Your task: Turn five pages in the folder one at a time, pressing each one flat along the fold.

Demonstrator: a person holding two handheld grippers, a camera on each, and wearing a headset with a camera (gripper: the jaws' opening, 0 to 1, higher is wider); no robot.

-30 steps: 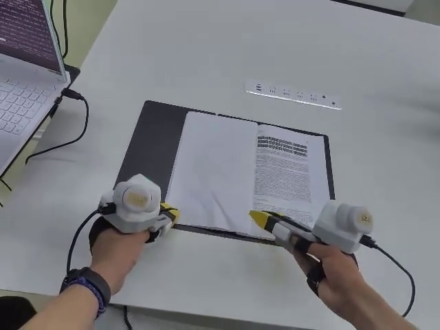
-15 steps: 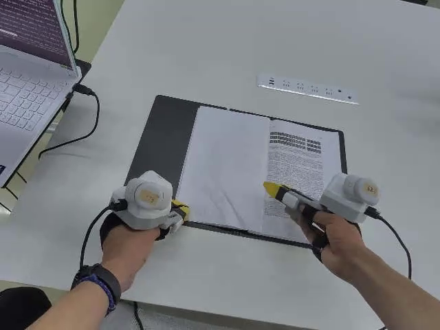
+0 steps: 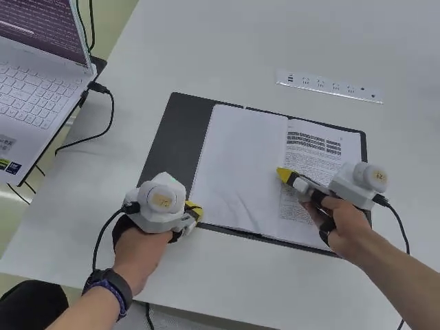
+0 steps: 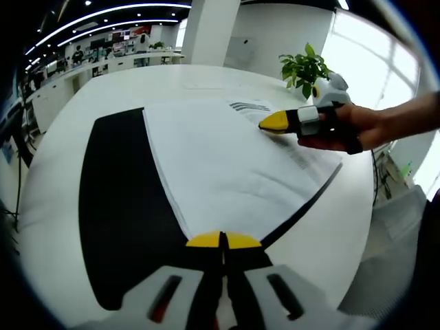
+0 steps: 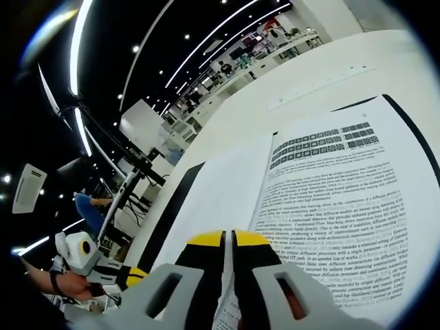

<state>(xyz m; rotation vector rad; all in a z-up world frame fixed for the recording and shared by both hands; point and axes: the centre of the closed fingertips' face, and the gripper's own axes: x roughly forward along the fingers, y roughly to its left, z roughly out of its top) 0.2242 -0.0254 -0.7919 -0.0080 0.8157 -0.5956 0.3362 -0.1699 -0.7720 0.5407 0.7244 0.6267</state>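
Folder point(image 3: 172, 144) lies open and flat on the table point(image 3: 227, 48), near the person. A blank page point(image 3: 237, 165) is on the left and a printed page point(image 3: 323, 155) on the right. The opened spread's long axis runs left-right, slightly skewed. The fold point(image 3: 284, 141) runs from the near edge away from the person, and the text tops point toward the power strip point(image 3: 330, 87). Right gripper point(image 3: 283, 174): jaws closed, nothing seen between them, tips on the fold about midway along. Left gripper point(image 3: 194, 210): jaws closed, at the folder's near edge by the blank page. Judged step: pressing a turned page flat. Next move probably calls for running the tips along the fold, then lifting the printed page's free right edge singly.
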